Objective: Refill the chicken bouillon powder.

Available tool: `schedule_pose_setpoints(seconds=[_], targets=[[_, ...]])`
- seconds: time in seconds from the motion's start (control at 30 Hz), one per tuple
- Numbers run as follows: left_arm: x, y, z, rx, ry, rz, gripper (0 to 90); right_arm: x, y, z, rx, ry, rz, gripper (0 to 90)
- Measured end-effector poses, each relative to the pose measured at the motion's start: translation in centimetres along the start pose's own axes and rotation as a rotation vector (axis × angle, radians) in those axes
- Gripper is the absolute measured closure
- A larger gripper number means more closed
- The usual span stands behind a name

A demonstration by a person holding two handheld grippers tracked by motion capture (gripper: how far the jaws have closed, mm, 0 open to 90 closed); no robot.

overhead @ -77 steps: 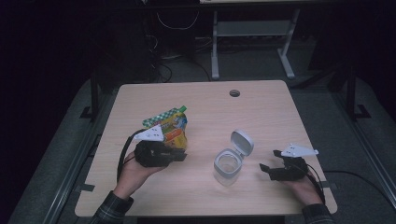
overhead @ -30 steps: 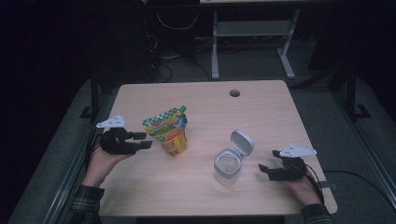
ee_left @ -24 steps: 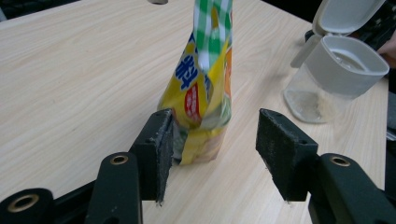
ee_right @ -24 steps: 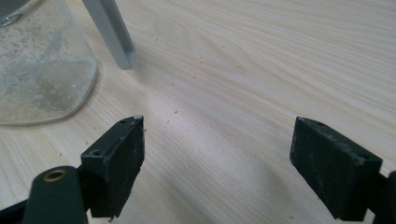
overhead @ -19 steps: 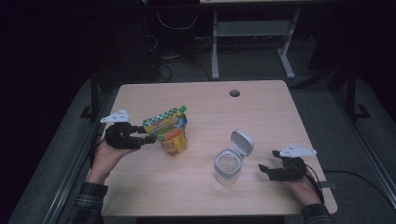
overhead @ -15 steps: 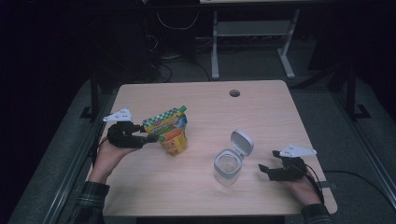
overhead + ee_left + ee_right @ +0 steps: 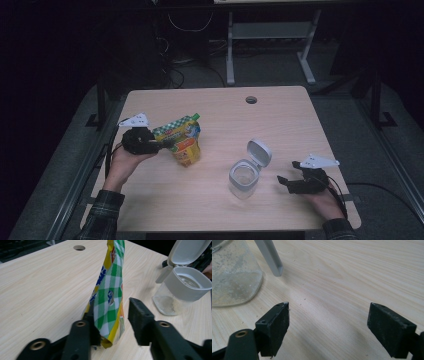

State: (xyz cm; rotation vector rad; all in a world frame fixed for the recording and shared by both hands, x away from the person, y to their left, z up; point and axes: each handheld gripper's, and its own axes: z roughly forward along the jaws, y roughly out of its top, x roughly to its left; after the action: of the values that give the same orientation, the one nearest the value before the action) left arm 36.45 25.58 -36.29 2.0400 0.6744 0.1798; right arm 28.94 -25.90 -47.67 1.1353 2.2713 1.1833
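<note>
Left tongs (image 7: 111,322) level, closing around pouch (image 7: 110,297), one jaw apart; right tongs (image 7: 328,322) open.

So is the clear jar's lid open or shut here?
Open. The jar's white flip lid stands tilted back behind its rim, and the left gripper view shows the uncovered mouth.

Pouch (image 7: 110,300): green-and-white check on the side panel, yellow edging, blue lettering, an orange patch low down. Jar (image 7: 243,179): clear body, pale grey collar and flip lid. Both grippers, left gripper (image 7: 110,323) and right gripper (image 7: 328,326): black jaws, brass-coloured rivets. Worktop (image 7: 280,125): light wood grain. Person's sleeves: dark plaid.
</note>
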Motion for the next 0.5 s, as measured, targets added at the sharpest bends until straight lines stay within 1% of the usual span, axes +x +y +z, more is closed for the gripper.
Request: schedule_pose_setpoints(seconds=[0.1, 0.2, 0.23, 0.37, 0.4, 0.47, 0.5], targets=[[-0.01, -0.02, 0.21, 0.014, 0.005, 0.013, 75.9, 0.0, 0.01, -0.05, 0.0, -0.001, 0.0, 17.5], [0.14, 0.02, 0.04, -0.002, -0.004, -0.001, 80.8, -0.01, -0.01, -0.07, -0.001, -0.001, 0.004, 17.5], [0.22, 0.04, 0.02, -0.002, -0.012, 0.001, 82.3, -0.02, -0.01, -0.07, -0.002, -0.001, 0.005, 17.5], [0.59, 0.07, 0.04, -0.003, -0.035, -0.007, 84.4, -0.04, -0.03, -0.09, -0.001, -0.002, 0.005, 17.5], [0.65, 0.09, 0.06, -0.006, -0.037, -0.02, 84.7, -0.05, -0.04, -0.09, -0.001, -0.002, 0.005, 17.5], [0.65, 0.25, 0.09, 0.005, -0.041, -0.016, 85.2, -0.07, -0.06, -0.1, -0.002, -0.003, 0.005, 17.5], [0.56, 0.34, 0.1, 0.011, -0.034, -0.008, 85.4, -0.09, -0.07, -0.1, -0.001, -0.003, 0.005, 17.5]])
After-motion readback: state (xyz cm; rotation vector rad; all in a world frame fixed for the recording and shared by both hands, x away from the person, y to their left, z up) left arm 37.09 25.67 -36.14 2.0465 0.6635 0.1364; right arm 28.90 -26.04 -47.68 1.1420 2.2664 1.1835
